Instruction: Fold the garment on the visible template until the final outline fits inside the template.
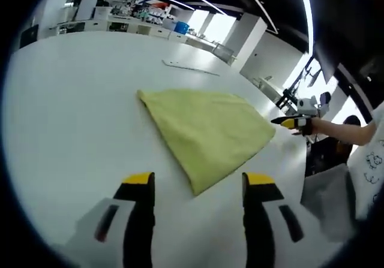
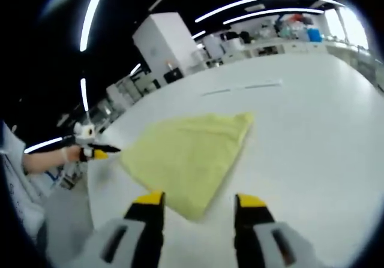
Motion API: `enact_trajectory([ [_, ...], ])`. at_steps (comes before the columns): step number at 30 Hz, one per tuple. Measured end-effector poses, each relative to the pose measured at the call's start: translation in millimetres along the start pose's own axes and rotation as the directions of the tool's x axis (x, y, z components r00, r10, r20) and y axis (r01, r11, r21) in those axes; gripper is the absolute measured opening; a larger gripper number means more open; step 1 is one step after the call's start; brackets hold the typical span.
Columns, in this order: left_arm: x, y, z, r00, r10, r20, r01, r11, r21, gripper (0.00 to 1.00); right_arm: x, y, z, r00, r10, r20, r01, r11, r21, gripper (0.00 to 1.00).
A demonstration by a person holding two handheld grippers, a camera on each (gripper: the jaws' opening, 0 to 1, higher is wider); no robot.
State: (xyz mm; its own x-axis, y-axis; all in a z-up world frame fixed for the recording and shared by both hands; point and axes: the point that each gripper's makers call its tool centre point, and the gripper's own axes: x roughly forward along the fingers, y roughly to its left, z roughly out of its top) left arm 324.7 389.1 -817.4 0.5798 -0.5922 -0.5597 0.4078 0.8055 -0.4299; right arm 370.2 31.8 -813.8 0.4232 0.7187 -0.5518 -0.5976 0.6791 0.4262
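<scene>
Lying flat on the white counter (image 1: 72, 100), the folded yellow garment (image 1: 207, 130) sits untouched. Left tool (image 1: 198, 181) and right tool (image 2: 198, 201) hover released, jaws apart

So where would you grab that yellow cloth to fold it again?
Probably by the pointed near corner of the yellow cloth, coming in low from the front. It lies flat on the white table, and that corner tapers right ahead of the left hand-held gripper.

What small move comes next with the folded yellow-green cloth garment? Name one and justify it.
Probably ease the left gripper down onto the yellow-green cloth garment's near corner: its jaws stand open, just short of that corner, above the white table.
</scene>
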Motion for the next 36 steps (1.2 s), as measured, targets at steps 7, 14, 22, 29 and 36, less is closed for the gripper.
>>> enact_trajectory([
  [7, 4.1, -6.8, -7.6, 1.000, -0.008, 0.000, 0.008, 0.999, -0.034, 0.42, 1.8, 7.9, -16.7, 0.999, 0.035, -0.041, -0.035, 0.999, 0.017, 0.26],
  [14, 8.1, -13.2, -8.1, 1.000, -0.013, 0.010, 0.014, 0.997, -0.071, 0.29, 6.0, 7.7, -25.8, 0.997, 0.052, -0.063, -0.050, 0.998, 0.034, 0.15],
  [22, 12.3, -10.1, -11.9, 1.000, -0.011, 0.012, 0.012, 0.994, -0.106, 0.19, 9.7, 6.5, -29.0, 0.997, 0.047, -0.065, -0.044, 0.998, 0.052, 0.09],
  [29, 14.7, -4.4, -11.7, 1.000, -0.006, 0.019, 0.008, 0.992, -0.123, 0.01, 12.0, 4.4, -28.9, 0.996, 0.034, -0.077, -0.030, 0.998, 0.048, 0.00],
  [36, 14.5, -4.4, -10.6, 1.000, -0.011, 0.023, 0.014, 0.992, -0.124, 0.00, 9.1, 5.0, -29.1, 0.996, 0.039, -0.084, -0.036, 0.999, 0.033, 0.00],
])
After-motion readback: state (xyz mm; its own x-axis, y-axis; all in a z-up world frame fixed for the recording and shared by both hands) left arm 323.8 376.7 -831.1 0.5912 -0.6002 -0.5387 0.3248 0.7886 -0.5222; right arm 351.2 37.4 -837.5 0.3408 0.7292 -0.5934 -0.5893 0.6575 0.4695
